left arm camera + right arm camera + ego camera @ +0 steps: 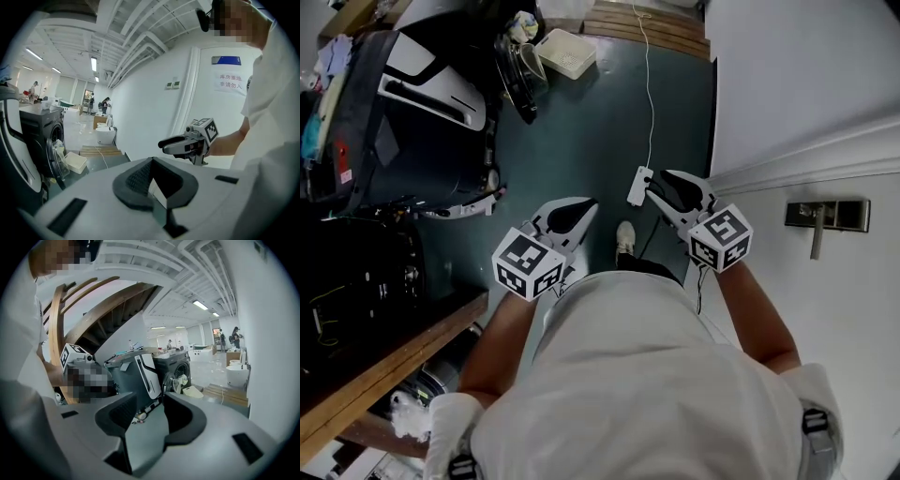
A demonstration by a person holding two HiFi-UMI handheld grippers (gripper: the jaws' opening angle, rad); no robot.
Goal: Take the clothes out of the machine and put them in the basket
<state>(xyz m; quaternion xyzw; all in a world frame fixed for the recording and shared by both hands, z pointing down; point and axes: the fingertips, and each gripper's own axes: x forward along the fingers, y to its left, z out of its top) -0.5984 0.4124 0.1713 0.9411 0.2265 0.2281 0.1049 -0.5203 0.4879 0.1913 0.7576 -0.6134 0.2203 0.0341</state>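
The washing machine (180, 367) stands far ahead with its door (517, 75) swung open and pale clothes (522, 26) bunched in the opening. A white basket (567, 52) sits on the floor beside it, also seen as the basket (193, 391) and the basket (75, 161). My left gripper (581, 211) is held out over the dark floor, jaws together and empty; its tip (151, 161) points toward the machine. My right gripper (661, 183) is level with it, open with nothing between the pads, and floor shows through its gap (161, 399). Both are well short of the machine.
A large dark grey appliance with white panels (422, 103) lies left of the path. A white power strip (639, 185) and its cable lie on the floor ahead. A white wall and a door with a handle (825, 217) are on the right, a wooden bench (384, 366) at lower left.
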